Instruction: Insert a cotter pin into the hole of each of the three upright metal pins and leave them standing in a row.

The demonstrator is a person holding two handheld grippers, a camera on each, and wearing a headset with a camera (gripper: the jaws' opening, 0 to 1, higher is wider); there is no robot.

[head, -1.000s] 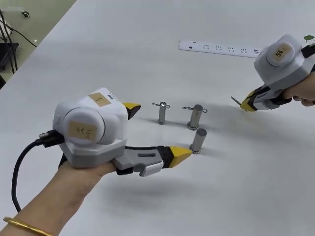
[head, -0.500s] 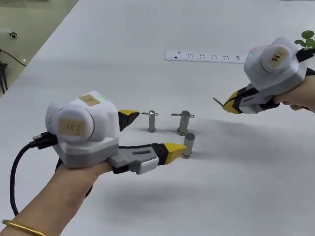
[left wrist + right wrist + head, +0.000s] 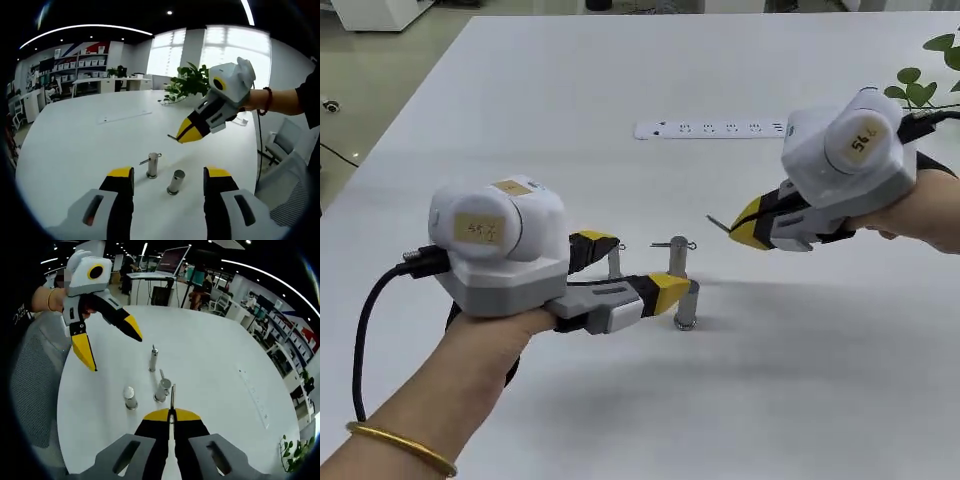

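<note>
Left gripper (image 3: 633, 266), jaws wide, brackets the three upright grey metal pins (image 3: 677, 256) on the white desk (image 3: 520, 120), probably to steady the bare front pin (image 3: 686, 306). The pin behind it already carries a cotter. Right gripper (image 3: 738, 232), jaws pinched on a thin metal cotter pin (image 3: 718, 221), hovers up-right, point aimed in. The white power strip (image 3: 715, 129) and green plant (image 3: 920, 85) sit well clear. The left jaw tip crowds the bare pin.

Right gripper (image 3: 738, 232) has swung in way closer to the upright pins (image 3: 677, 258), bringing its cotter pin (image 3: 718, 222) along. Left gripper (image 3: 638, 265) crept forward too, so its near jaw now overlaps the closest pin (image 3: 686, 306).
</note>
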